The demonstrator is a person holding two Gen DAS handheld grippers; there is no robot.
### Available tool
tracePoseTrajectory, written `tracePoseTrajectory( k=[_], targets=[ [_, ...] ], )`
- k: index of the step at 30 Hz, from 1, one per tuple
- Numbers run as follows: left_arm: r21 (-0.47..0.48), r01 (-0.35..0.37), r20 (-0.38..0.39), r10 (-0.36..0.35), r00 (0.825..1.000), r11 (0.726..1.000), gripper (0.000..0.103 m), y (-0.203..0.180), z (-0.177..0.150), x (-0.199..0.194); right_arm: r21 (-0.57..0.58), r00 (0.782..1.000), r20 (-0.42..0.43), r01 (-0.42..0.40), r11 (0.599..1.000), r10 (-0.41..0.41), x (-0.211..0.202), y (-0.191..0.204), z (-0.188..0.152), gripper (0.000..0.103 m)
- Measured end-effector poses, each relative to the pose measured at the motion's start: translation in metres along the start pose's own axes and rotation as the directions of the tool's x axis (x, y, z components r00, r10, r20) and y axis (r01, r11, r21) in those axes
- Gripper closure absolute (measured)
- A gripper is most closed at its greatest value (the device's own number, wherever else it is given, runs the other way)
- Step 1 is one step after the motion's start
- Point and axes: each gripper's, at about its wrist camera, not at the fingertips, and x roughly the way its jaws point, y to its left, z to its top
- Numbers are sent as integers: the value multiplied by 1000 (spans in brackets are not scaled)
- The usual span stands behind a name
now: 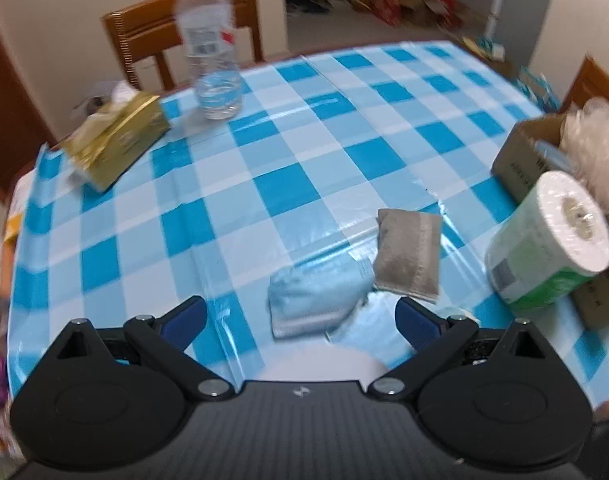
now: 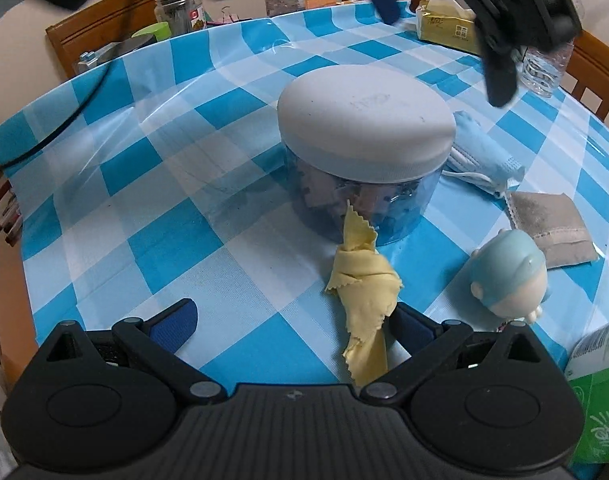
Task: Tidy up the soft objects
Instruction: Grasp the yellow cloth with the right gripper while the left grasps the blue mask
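Note:
In the left wrist view my left gripper (image 1: 300, 320) is open above the table, with a crumpled light blue face mask (image 1: 316, 296) lying between and just beyond its fingertips. A grey sachet (image 1: 408, 256) rests to the mask's right. The right wrist view has my right gripper (image 2: 292, 326) open low over the checked cloth. A crumpled yellow cloth (image 2: 364, 292) lies against its right finger, ungripped. Beyond stands a clear jar with a white lid (image 2: 364, 120), with the mask (image 2: 480, 148), the sachet (image 2: 552, 224) and a blue-haired doll head (image 2: 508, 276) to its right. The left gripper (image 2: 444, 56) hovers above.
A wrapped paper roll (image 1: 544, 240) and a cardboard box (image 1: 520, 152) crowd the right edge. A gold tissue box (image 1: 116, 140) and a water bottle (image 1: 208, 40) stand far left, with wooden chairs (image 1: 144, 36) behind. Jars (image 2: 180, 12) and a cable (image 2: 64, 120) lie at the far side.

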Motion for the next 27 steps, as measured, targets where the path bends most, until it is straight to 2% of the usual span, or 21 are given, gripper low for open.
tracePoseTrajectory(
  k=[2,4,5,8,12,20,24,27],
  targets=[
    [28,14,-44,-13,999,1000,3,2,11,19,8,1000,0,5,1000,-5,1,0,0,0],
    [44,67,-86,-63,994,997,3,4,18,35,12,1000,2,6,1000,-6,1,0,0,0],
    [39,94,-111,-89,990,995,3,5,21,44,14,1000,2,7,1000,-7,1,0,0,0],
    [-4,111,-157,-110,981,994,4,9,25,66,28,1000,6,8,1000,-8,0,-1,0,0],
    [-55,156,-195,-164,967,986,4,12,26,81,26,1000,12,14,1000,-14,0,0,-2,0],
    [-89,118,-268,-138,954,989,5,8,28,101,-24,998,7,55,998,-55,6,8,-2,0],
    [-86,103,-265,-122,956,991,7,6,27,102,-39,998,6,65,997,-64,8,10,-3,0],
    [-82,83,-256,-102,961,993,15,5,27,100,-42,998,5,63,997,-63,8,9,-2,0]
  ],
)
